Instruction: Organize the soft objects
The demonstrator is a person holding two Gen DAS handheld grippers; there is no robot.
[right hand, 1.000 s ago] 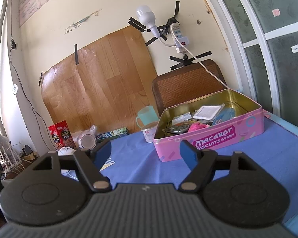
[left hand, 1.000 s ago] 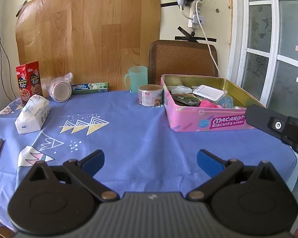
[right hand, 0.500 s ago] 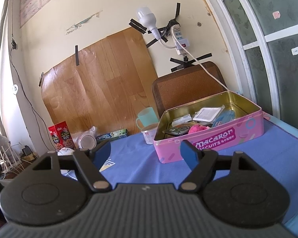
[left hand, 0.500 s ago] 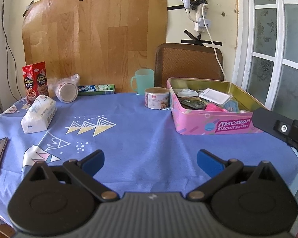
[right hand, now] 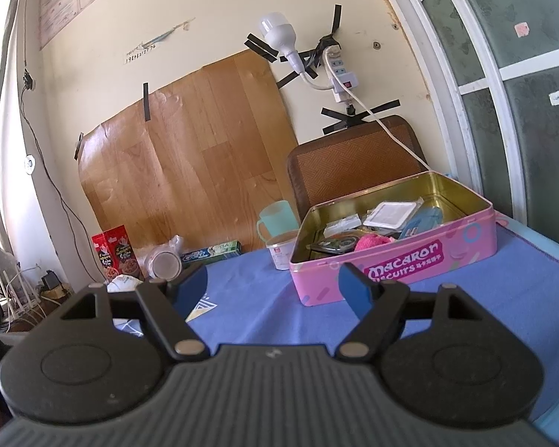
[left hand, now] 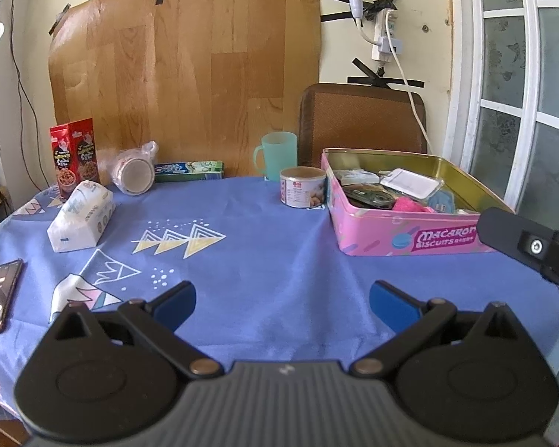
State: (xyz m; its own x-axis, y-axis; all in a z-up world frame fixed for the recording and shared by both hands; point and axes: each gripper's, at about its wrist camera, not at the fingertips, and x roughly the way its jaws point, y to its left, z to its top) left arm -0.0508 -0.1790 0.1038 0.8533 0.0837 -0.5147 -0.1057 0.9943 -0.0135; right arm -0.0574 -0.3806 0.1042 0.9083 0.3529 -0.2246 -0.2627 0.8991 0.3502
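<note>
One pink tin, pink fluff inside

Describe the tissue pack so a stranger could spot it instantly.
Start at the blue tablecloth and go to its left side, in front of the red snack box. The tissue pack lies there: a soft white wrapped block with blue print, unlike the rigid box and dark phone nearby.
</note>
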